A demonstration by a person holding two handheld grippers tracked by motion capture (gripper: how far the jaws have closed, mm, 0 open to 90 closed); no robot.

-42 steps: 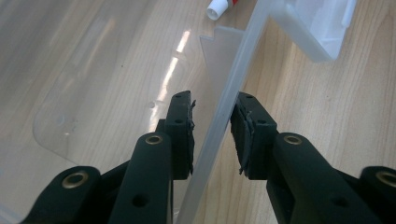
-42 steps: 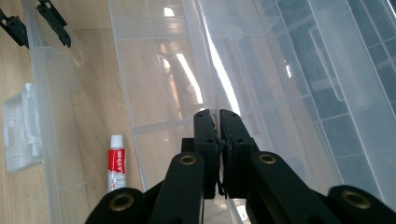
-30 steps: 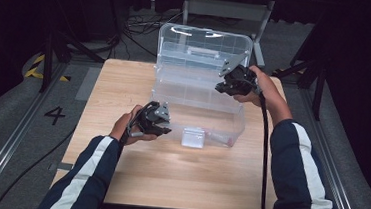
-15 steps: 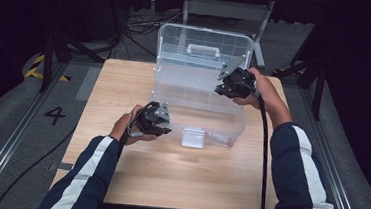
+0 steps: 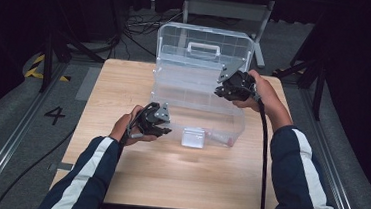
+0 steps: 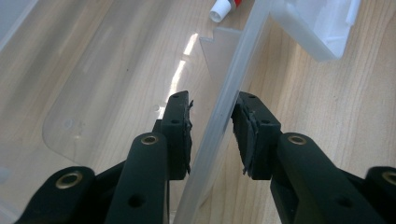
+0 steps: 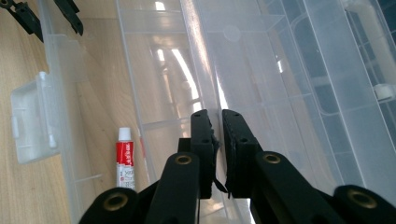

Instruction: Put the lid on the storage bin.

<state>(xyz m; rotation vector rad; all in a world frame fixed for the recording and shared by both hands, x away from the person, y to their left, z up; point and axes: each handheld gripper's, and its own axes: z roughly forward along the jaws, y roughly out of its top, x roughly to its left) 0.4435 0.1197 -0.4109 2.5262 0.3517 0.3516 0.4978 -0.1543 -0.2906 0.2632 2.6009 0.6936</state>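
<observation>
With my right tongs (image 7: 216,140) pinched tight on the clear box's (image 5: 199,93) raised lid edge and my left tongs (image 6: 212,133) loosely straddling its front wall, I should swing the lid slowly, base steadied.

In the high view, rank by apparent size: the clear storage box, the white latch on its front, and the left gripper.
1. Clear storage box, by far the largest.
2. Left gripper.
3. White latch, smallest, though not much smaller than the gripper.
</observation>
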